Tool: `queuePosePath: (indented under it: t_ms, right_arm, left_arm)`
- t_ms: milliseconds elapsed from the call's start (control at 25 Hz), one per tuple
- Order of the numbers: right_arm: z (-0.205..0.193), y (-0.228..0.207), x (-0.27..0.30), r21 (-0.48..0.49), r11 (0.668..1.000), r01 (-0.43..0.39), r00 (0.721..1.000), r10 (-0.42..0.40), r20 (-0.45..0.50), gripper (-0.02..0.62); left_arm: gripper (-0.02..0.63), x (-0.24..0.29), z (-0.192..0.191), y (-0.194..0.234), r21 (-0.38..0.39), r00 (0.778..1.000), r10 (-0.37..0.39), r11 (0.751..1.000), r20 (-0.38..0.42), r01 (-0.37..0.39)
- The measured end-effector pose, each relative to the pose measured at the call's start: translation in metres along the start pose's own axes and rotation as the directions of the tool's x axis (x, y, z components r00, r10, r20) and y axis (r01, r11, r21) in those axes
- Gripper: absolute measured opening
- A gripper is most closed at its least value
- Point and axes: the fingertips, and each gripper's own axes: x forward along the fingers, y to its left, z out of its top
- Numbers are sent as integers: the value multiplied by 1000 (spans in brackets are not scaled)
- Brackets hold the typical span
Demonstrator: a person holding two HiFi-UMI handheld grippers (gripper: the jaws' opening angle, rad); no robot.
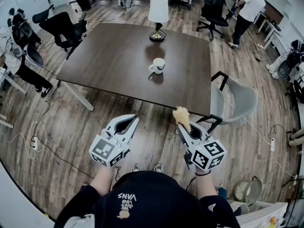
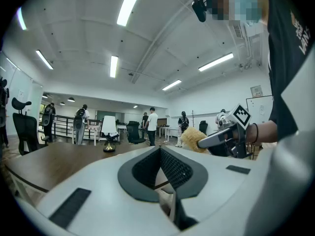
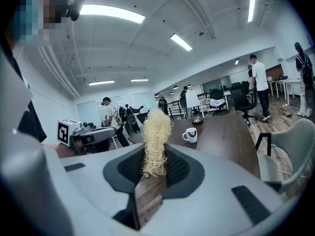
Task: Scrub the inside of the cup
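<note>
The dark wooden table [image 1: 118, 65] fills the floor at twelve o'clock from the person standing here, with its near edge a little ahead of both grippers. A grey armchair [image 1: 240, 99] sits at the table's right corner, about two o'clock. A lamp [image 1: 158, 15] with a white shade and a brass base stands at the far end of the tabletop.

The left gripper [image 1: 133, 120] is held out at eleven o'clock, short of the table. Its jaws are pressed together with nothing between them. The right gripper [image 1: 183, 127] is at one o'clock, just beside the left one. Its jaws are clamped on the lower end of a straw-coloured fibrous scrubber [image 1: 181, 116], and the tuft sticks up and forward past the tips.

The white cup [image 1: 157, 65] stands upright near the middle of the table, at twelve o'clock and well apart from both grippers. Its handle is turned to nine o'clock, and the lamp is straight beyond it.
</note>
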Motion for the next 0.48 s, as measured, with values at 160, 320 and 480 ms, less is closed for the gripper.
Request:
queuePosePath:
  t_ms: [160,320,480]
  right_arm:
    - [3,-8,-3,-12,1000,-8,1000,8,6,89]
    - [5,-15,-1,-10,1000,-20,1000,20,4,89]
    - [5,-24,-4,0,999,-46,999,46,0,89]
  left_arm:
    - [11,8,-1,-6,2,1000,2,1000,2,-2]
    - [11,15,-3,-6,-1,1000,12,1000,-7,-12]
    - [11,26,-5,-11,-4,1000,21,1000,-8,-21]
